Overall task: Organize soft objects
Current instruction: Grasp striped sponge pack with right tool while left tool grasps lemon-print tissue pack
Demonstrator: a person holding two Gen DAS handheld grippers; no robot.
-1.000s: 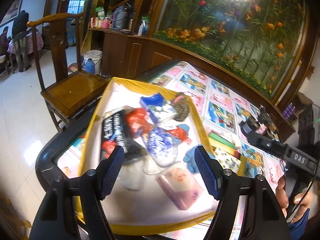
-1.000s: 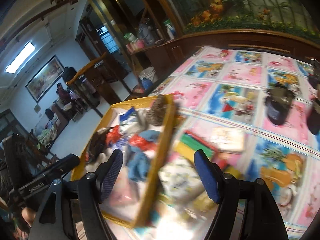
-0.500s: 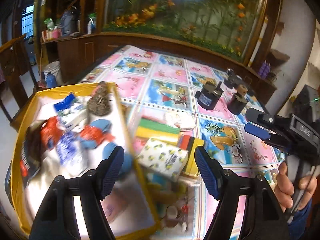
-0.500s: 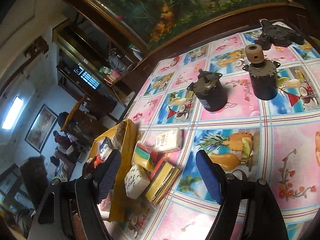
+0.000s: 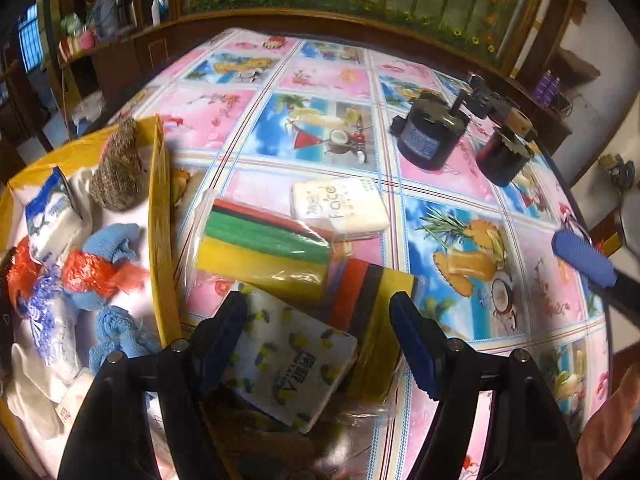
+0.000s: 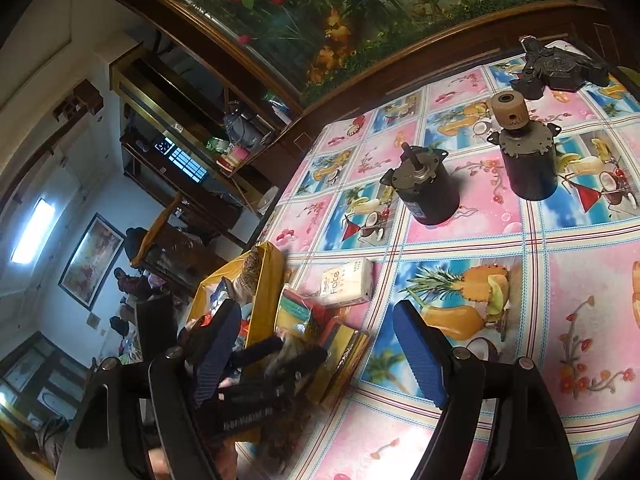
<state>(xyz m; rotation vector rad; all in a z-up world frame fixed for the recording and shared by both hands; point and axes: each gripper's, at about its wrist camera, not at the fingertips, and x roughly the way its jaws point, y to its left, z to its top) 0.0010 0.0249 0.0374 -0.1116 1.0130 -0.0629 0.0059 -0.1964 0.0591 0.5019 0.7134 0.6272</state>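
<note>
My left gripper [image 5: 316,320] is open, pointing down at the table. A lemon-print tissue pack [image 5: 296,364] lies between its blue pads, which do not press on it. Just beyond lie a bagged green-and-yellow sponge pack [image 5: 260,248], a red, black and yellow stack [image 5: 372,292] and a white tissue pack [image 5: 340,206]. On the left, the yellow box [image 5: 158,216] holds a blue-white tissue pack, a scrubber, blue cloths and red plastic. My right gripper [image 6: 316,316] is open and empty above the tablecloth, right of the same pile and white pack [image 6: 348,284].
Two dark motors [image 5: 430,142] [image 5: 502,158] stand on the patterned tablecloth [image 5: 320,72] at the back right, with a black part [image 6: 556,66] behind them. A wooden cabinet runs along the table's far edge. One blue pad [image 5: 582,258] of the right gripper shows at the right.
My left gripper swung right from over the yellow box and sank onto the lemon-print pack. The right view swung from the box to the motors, then held still.
</note>
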